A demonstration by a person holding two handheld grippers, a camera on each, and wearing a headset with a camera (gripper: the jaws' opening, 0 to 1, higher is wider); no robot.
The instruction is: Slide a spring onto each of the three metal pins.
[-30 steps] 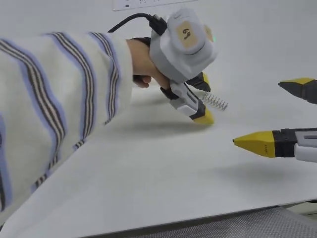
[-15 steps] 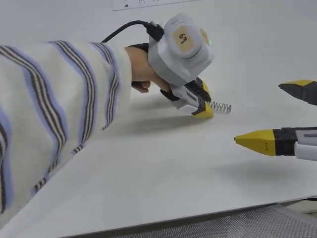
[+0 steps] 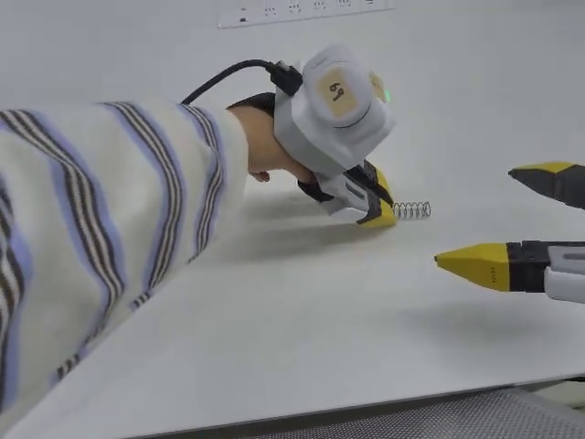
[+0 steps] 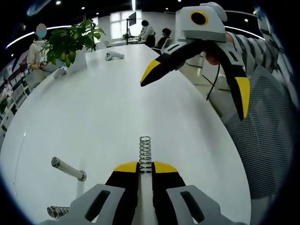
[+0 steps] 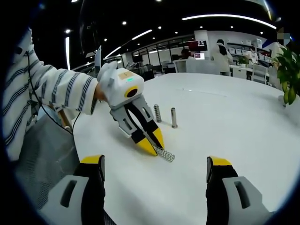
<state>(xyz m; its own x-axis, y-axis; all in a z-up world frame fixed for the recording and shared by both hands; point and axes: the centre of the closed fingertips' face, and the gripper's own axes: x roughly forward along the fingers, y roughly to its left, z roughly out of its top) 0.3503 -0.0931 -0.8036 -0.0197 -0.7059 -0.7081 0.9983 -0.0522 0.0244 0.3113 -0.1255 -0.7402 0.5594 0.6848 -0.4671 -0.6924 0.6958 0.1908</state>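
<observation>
My left gripper (image 3: 382, 216) is low on the white table, its jaws shut on one end of a small steel spring (image 3: 411, 210). The spring (image 4: 145, 152) sticks out forward from the yellow fingertips, close to the tabletop. My right gripper (image 3: 473, 217) hangs open to the right, facing the spring (image 5: 164, 153), a short way off. Behind the left gripper (image 5: 152, 143) stand a bare metal pin (image 5: 174, 117) and a pin with a spring on it (image 5: 157, 113). The left gripper view has a bare pin (image 4: 68, 168) and a coiled spring (image 4: 58, 212) at lower left.
The white table (image 3: 302, 329) ends in a front edge above a grey mesh chair (image 3: 457, 416). A striped sleeve (image 3: 110, 229) covers the left side. A black cable (image 3: 228, 73) runs from the left gripper. A potted plant (image 4: 70, 42) stands at the far end.
My left gripper has come down to the table with the spring, which now lies level instead of hanging above the surface. The right gripper has stayed open in about the same place.
</observation>
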